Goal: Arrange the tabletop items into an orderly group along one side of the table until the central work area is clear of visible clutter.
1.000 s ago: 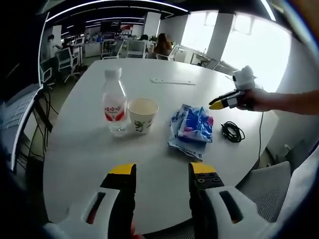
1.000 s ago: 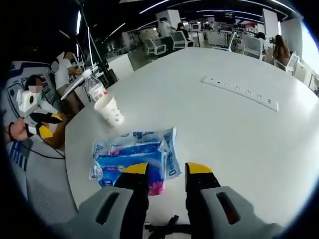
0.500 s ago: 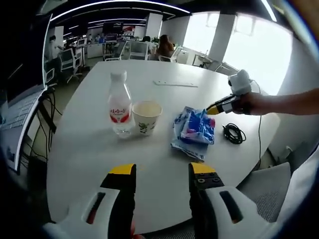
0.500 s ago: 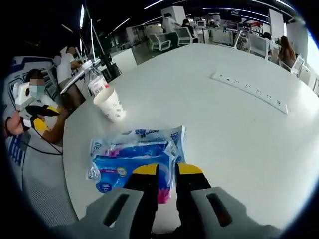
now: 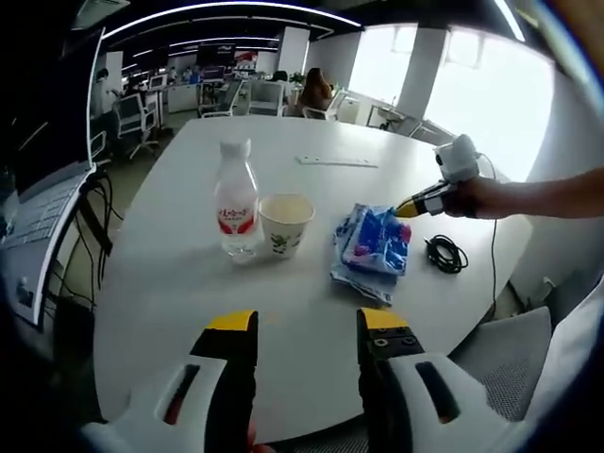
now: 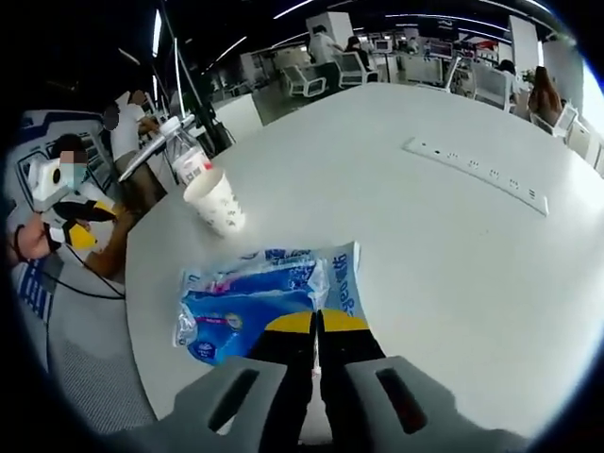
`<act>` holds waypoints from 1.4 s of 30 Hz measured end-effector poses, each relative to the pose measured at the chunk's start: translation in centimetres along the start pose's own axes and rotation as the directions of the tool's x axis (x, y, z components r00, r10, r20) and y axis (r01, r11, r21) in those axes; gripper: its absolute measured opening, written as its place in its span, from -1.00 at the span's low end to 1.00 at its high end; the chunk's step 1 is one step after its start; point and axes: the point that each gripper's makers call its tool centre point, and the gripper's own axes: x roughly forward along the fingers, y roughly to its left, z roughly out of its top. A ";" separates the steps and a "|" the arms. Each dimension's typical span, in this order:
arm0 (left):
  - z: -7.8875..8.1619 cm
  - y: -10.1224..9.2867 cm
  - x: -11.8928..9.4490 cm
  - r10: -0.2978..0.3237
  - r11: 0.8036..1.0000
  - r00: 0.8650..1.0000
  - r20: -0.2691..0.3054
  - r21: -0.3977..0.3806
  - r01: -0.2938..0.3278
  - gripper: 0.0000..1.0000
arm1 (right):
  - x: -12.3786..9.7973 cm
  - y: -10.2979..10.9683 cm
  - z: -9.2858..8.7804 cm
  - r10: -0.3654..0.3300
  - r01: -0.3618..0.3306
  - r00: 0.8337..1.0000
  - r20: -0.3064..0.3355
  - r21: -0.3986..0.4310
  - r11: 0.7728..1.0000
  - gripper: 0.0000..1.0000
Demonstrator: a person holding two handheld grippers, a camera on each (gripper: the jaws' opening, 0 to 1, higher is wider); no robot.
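Note:
A blue tissue pack (image 5: 373, 241) lies flat on the round white table (image 5: 170, 283), right of a paper cup (image 5: 286, 224) and a clear water bottle (image 5: 236, 198) with a red label. My right gripper (image 5: 404, 204), held by a hand, meets the pack's far edge. In the right gripper view its jaws (image 6: 317, 324) are shut on the near edge of the tissue pack (image 6: 245, 304); the cup (image 6: 217, 200) and bottle (image 6: 189, 160) stand beyond. My left gripper (image 5: 307, 326) hovers open over the table's near side, holding nothing.
A coiled black cable (image 5: 442, 253) lies right of the pack near the table edge. A white power strip (image 5: 333, 161) lies across the far side, also seen as a power strip (image 6: 477, 175). Office chairs, desks and people are beyond the table.
My right gripper's jaws have gone from open to shut on the tissue pack's edge. The left gripper stays open; its view shifted slightly.

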 end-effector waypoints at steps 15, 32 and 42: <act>0.4 -0.8 0.4 -0.031 0.999 1.000 0.003 0.030 0.030 -0.18 | -2.8 -0.9 0.5 -0.036 0.034 0.997 0.070 0.033 0.999 -1.00; 1.0 -1.7 0.5 -0.071 0.995 0.997 0.005 0.072 0.071 -0.18 | -6.0 -2.5 0.1 -0.109 0.099 0.987 0.122 0.088 0.991 -1.00; 1.3 -2.0 0.5 -0.087 0.993 0.996 0.009 0.082 0.086 -0.18 | -8.0 -3.6 0.0 -0.150 0.129 0.977 0.151 0.138 0.982 -1.00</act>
